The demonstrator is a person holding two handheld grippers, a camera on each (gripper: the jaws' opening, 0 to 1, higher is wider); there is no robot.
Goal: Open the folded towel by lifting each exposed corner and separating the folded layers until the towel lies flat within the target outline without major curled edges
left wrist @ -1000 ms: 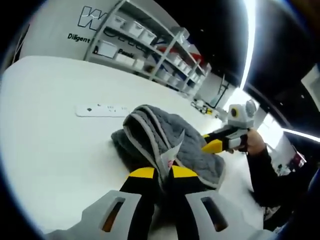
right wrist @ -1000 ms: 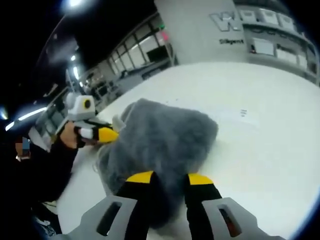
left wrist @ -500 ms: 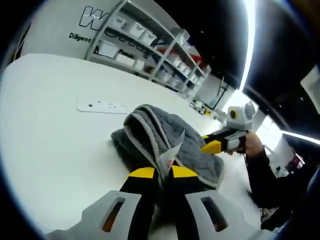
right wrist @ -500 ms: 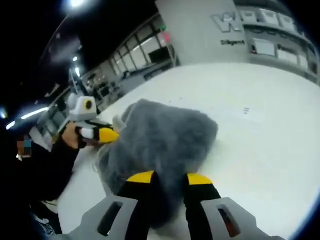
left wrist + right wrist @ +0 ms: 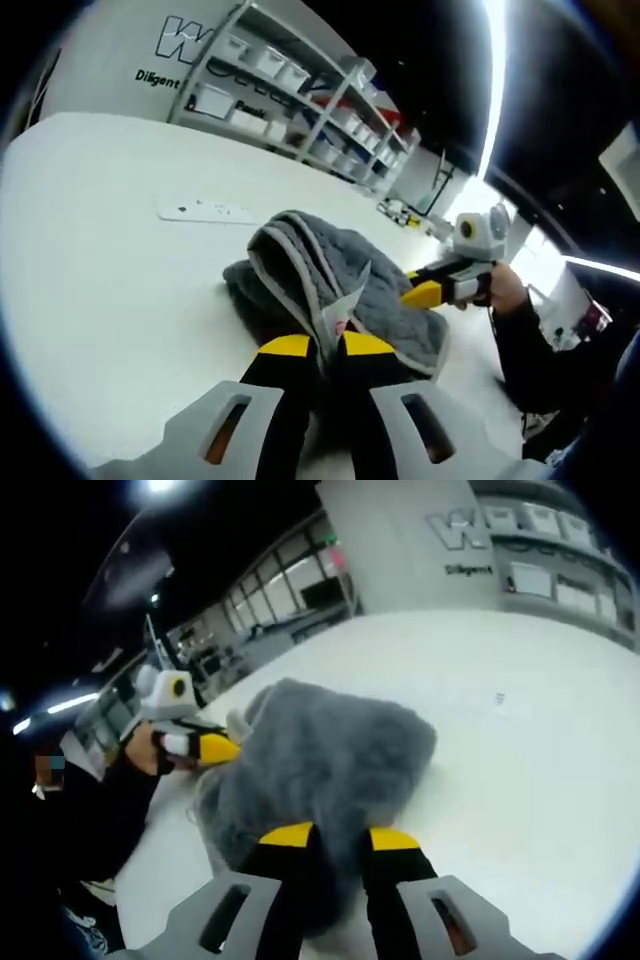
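Closest in the left gripper view, the left gripper [image 5: 326,347] has its yellow-tipped jaws pinched nearly together on a pale-bound edge of the grey towel [image 5: 335,290], with a small care label [image 5: 345,308] poking up just above the tips. In the right gripper view, the right gripper [image 5: 335,837] is likewise closed down on a thick bunch of the same towel [image 5: 320,755], the cloth swelling up between and over its jaws. So each pair of tongs has hold of the towel at opposite sides, and the towel itself sits humped and folded on the white table [image 5: 110,240], its layers stacked in a ridge instead of spread out. I would say the work is at the lifting and parting step, with unfolding barely begun. What seems called for next is drawing the two grips away from each other so the layers peel open and the cloth can be laid down flat. I can make out no target outline on the table. Further off lies a flat white strip [image 5: 208,211], and beyond it shelving with bins [image 5: 300,90] against the wall.
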